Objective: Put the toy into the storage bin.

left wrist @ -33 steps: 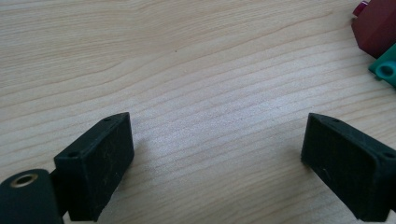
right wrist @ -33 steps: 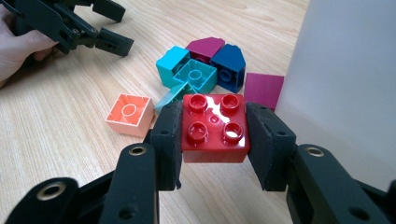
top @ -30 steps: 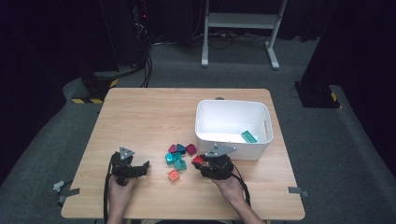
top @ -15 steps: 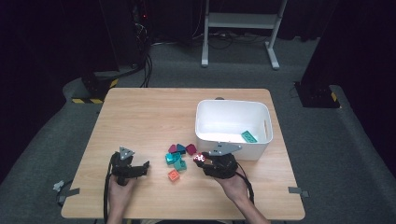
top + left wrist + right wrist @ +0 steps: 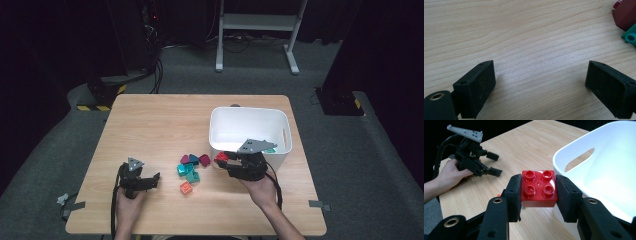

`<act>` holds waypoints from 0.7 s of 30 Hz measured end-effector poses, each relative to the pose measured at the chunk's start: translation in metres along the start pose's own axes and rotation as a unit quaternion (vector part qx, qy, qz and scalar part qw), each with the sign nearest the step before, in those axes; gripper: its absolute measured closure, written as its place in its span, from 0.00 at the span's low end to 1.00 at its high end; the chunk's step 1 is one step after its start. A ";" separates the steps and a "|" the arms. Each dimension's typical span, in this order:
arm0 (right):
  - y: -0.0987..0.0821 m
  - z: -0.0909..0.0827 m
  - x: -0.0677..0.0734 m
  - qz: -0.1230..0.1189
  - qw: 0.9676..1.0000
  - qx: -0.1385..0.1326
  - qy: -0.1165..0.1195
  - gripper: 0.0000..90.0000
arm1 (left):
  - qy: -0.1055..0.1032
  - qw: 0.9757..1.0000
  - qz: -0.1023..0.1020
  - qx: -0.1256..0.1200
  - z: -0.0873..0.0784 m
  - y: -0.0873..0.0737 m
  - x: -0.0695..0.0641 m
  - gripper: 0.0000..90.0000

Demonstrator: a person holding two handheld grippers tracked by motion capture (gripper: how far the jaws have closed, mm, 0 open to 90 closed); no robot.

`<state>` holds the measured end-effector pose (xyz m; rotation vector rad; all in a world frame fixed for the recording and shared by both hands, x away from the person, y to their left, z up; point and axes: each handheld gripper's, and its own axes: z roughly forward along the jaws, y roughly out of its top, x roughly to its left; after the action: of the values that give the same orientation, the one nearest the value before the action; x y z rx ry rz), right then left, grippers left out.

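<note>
My right gripper is shut on a red four-stud brick, lifted off the table beside the white bin. From above, the right gripper holds the red brick just left of the white bin's front corner. A cluster of loose bricks in maroon, blue and teal lies on the table, and an orange brick sits in front of it. My left gripper rests low at the table's front left, open, with bare wood between its jaws. A teal piece lies inside the bin.
The wooden table has free room across its back and left. In the left gripper view a maroon brick and a teal brick sit at the right edge. Beyond the table stand a white frame and cables on the grey floor.
My right gripper has risen with the red brick and moved back toward the bin's front left corner. The left gripper has stayed in place.
</note>
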<state>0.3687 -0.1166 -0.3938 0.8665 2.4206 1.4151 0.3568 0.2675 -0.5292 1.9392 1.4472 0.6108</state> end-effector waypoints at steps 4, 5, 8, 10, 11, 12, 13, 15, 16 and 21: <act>0.007 -0.004 -0.006 0.003 1.000 0.001 -0.006 0.65 | 0.000 1.000 0.000 0.000 0.000 0.000 0.000 0.10; 0.008 -0.004 -0.007 0.003 1.000 0.002 -0.008 0.65 | 0.000 1.000 0.000 0.000 0.000 0.000 0.000 0.10; 0.011 -0.006 -0.010 0.006 1.000 -0.001 -0.011 0.65 | 0.000 1.000 0.000 0.000 0.000 0.000 0.000 0.10; 0.014 -0.008 -0.012 0.007 1.000 -0.003 -0.014 0.65 | 0.000 1.000 0.000 0.000 0.000 0.000 0.000 0.10; 0.015 -0.009 -0.013 0.009 1.000 -0.003 -0.016 0.65 | 0.000 1.000 0.000 0.000 0.000 0.000 0.000 0.10; 0.015 -0.009 -0.013 0.009 1.000 -0.003 -0.016 0.65 | 0.000 1.000 0.000 0.000 0.000 0.000 0.000 0.10; 0.017 -0.010 -0.016 0.010 1.000 -0.006 -0.020 0.65 | 0.000 1.000 0.000 0.000 0.000 0.000 0.000 0.10; 0.018 -0.011 -0.021 0.017 1.000 -0.006 -0.023 0.65 | 0.000 1.000 0.000 0.000 0.000 0.000 0.000 0.10; 0.019 -0.011 -0.024 0.022 0.999 -0.007 -0.023 0.65 | 0.000 1.000 0.000 0.000 0.000 0.000 0.000 0.10; 0.019 -0.012 -0.038 0.041 0.999 -0.006 -0.035 0.65 | 0.000 1.000 0.000 0.000 0.000 0.000 0.000 0.10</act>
<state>0.4008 -0.1404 -0.3752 1.0073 2.3472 1.4014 0.3568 0.2675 -0.5292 1.9392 1.4474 0.6107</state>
